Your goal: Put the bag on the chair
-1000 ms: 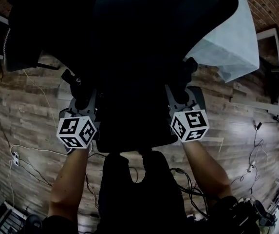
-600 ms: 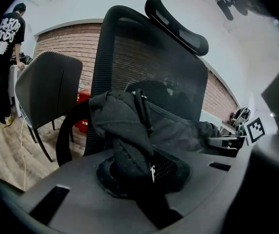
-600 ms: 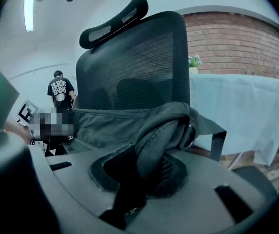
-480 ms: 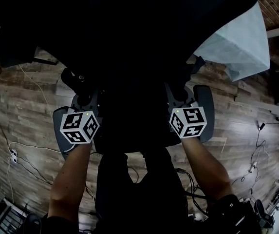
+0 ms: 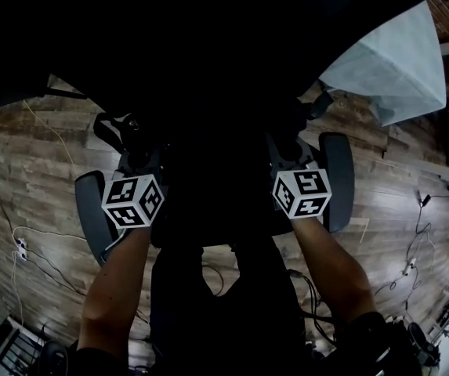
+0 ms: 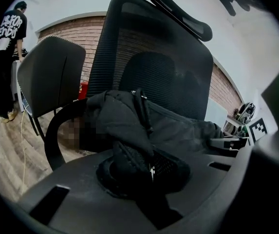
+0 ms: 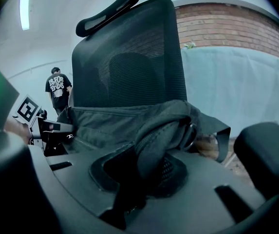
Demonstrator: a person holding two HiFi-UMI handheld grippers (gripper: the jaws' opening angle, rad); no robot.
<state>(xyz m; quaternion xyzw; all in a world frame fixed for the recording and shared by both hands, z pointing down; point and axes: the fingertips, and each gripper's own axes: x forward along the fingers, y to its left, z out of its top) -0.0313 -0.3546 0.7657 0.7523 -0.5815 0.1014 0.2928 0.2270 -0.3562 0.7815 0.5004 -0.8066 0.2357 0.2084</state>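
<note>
A black bag hangs between my two grippers in front of a black mesh office chair. My left gripper is shut on a padded black strap of the bag. My right gripper is shut on another strap, beside a metal ring, with the bag stretched toward the chair's backrest. In the head view the bag is a dark mass between the left gripper and right gripper. The chair's armrests stand on either side of them.
A second dark chair and a standing person are off to the left. A pale cloth cover hangs at the right before a brick wall. Cables trail over the wooden floor.
The chair's armrests have come out into view on both sides of the grippers and slid toward me. Both grippers still hold the bag's straps.
</note>
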